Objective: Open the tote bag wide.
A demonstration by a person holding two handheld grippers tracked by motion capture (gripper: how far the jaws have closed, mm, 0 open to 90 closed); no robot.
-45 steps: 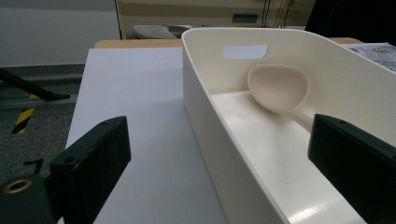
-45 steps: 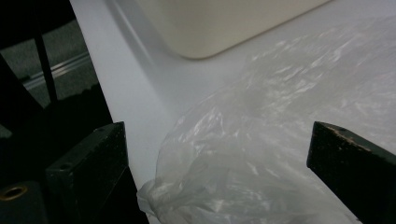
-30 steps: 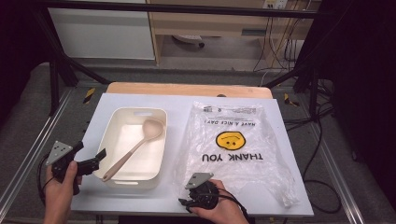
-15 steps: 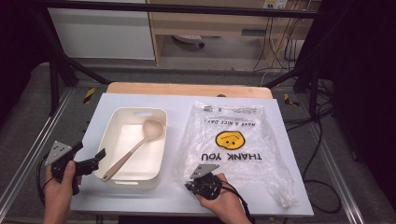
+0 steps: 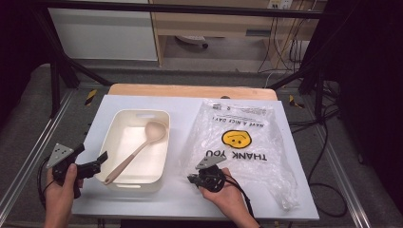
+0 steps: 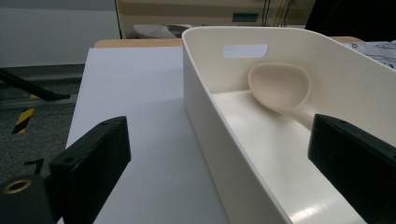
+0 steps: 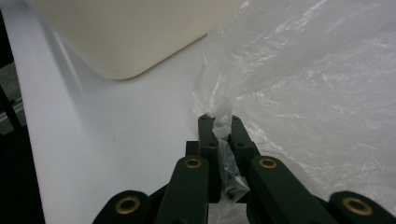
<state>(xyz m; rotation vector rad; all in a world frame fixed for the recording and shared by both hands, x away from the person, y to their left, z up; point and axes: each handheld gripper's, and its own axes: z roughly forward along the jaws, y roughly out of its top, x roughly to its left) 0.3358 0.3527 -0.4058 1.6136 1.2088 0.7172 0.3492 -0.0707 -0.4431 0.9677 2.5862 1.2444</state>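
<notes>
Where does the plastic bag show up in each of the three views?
High view: plastic bag lies right of centre, its near-left corner pinched by the right gripper.
Left gripper view: a sliver at the far right edge.
Right gripper view: bag fills the right half.
Shared landmark: the cream tray.

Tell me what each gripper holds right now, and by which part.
The right gripper is shut on the plastic bag, pinching a bunched bit of its near left edge. The left gripper holds nothing; its jaws stand open astride the tub's wall.
</notes>
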